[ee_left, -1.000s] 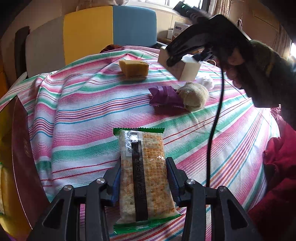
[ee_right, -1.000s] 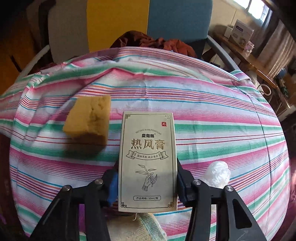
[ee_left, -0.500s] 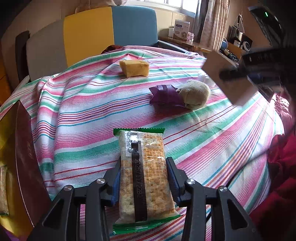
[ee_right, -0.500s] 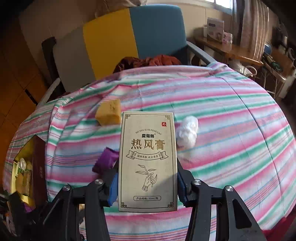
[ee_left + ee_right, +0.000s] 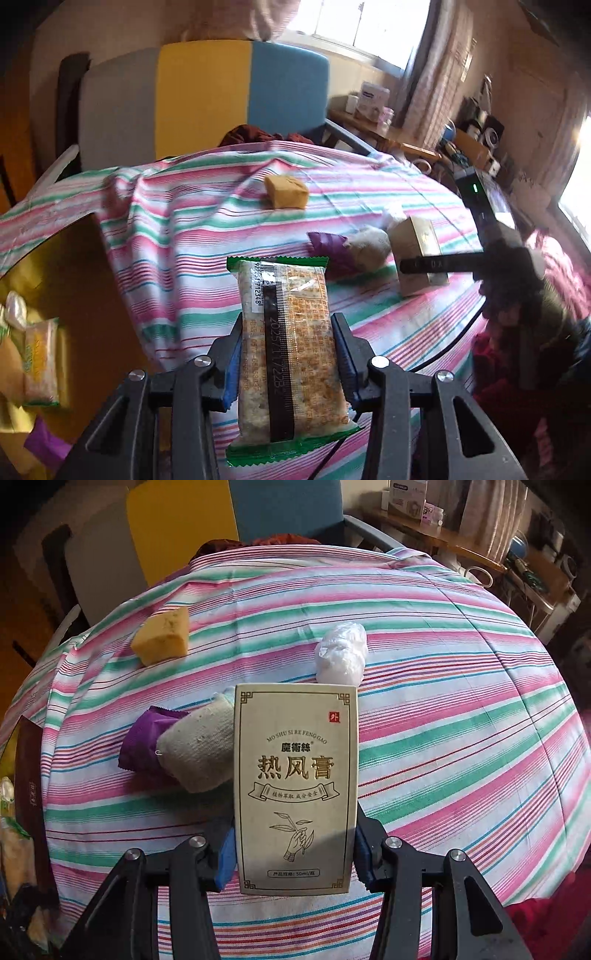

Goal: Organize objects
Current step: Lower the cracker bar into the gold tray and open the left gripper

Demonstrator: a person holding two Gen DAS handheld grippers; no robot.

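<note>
A pink-and-green striped cloth (image 5: 443,709) covers your table, a yellow-and-blue chair (image 5: 240,96) behind it and a window-lit shelf beyond. Your left gripper (image 5: 288,354) is clamped on a cracker packet (image 5: 288,343); your right gripper (image 5: 295,845) grips a beige ointment box (image 5: 295,786). You're mid-carry, I'd judge: next, steer the crackers toward the open yellow-lined box (image 5: 74,280) (snacks already inside), clearing its rim.

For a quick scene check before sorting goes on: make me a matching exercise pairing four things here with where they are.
Things:
1. cracker packet
2. tan box
3. yellow sponge
4. purple wrapper

Places:
A. alone on the cloth, far left
B. in the right gripper
C. against the rolled cloth
D. in the left gripper

Pairs: 1-D, 2-B, 3-A, 4-C
</note>
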